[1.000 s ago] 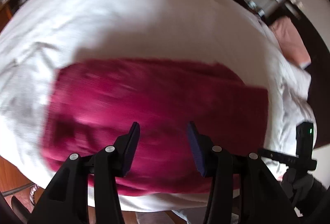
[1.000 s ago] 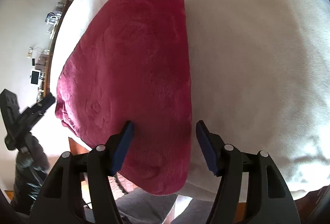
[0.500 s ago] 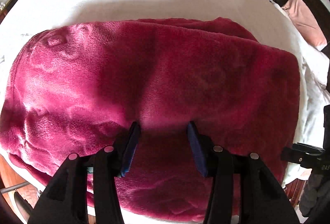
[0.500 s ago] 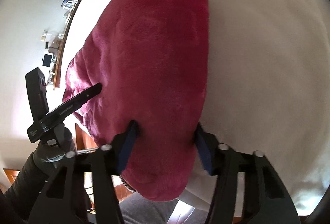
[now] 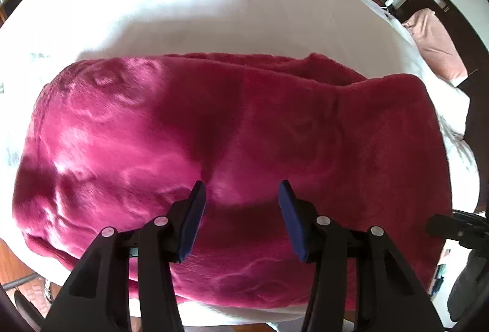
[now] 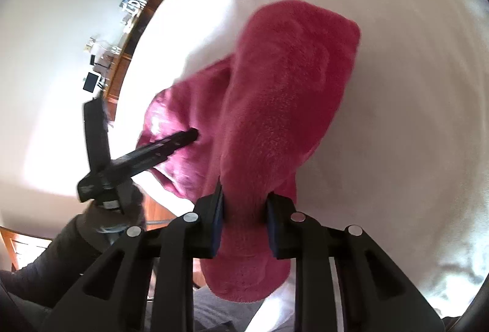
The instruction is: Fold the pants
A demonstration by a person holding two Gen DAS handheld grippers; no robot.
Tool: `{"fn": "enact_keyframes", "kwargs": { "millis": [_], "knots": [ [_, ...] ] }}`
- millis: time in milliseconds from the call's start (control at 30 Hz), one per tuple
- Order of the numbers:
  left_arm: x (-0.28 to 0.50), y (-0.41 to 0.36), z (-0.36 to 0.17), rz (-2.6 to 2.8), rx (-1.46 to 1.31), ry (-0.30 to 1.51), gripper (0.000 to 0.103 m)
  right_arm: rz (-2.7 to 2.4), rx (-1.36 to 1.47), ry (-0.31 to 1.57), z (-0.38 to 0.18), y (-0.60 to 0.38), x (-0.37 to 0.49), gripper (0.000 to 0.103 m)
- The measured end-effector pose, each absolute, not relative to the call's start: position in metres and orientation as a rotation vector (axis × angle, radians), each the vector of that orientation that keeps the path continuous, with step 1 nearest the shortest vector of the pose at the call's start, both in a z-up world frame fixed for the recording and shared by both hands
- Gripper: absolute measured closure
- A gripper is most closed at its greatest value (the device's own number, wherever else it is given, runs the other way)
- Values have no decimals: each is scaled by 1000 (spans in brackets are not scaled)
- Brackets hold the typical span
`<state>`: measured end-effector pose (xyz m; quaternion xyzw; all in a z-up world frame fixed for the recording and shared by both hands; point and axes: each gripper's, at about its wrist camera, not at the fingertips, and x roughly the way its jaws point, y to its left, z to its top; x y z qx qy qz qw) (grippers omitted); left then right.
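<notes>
pants (image 6: 284,106) are on the white bed (image 6: 397,87); right gripper (image 6: 244,209) is pinching a thick fuzzy end, so my guess is it slips out mid-fold; left gripper (image 5: 241,200) is spread just above the fabric, holding nothing; only the right view shows that raised end and the left gripper's side profile.

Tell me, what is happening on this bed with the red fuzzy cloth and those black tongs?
A person is folding a pair of plush crimson fleece pants on a white bedsheet. The right gripper is clamped on one end of the pants and lifts it off the sheet. The left gripper is open, right at the middle of the fabric, gripping nothing.
</notes>
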<state>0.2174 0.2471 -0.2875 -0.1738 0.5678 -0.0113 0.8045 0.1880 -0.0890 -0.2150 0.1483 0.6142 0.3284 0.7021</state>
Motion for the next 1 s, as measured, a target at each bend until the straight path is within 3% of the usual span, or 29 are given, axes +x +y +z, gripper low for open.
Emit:
{"fn": "enact_keyframes", "kwargs": {
  "millis": [367,567,767,867,1000],
  "knots": [
    [196,346,-256,-100,-518,1145,53,864,314,1222,-140,22,177,81],
    [172,401,-245,-103,-640,1092,53,984,229,1192,-125,100,169,81],
    [151,442,-239,-51,-683,1048,53,1091,108,1218,-137,176,164,88],
    [138,468,-243,3,-726,1038,53,1132,36,1251,-157,210,159,102],
    [118,504,-253,60,-764,1051,53,1132,-55,1304,-194,239,154,103]
  ]
}}
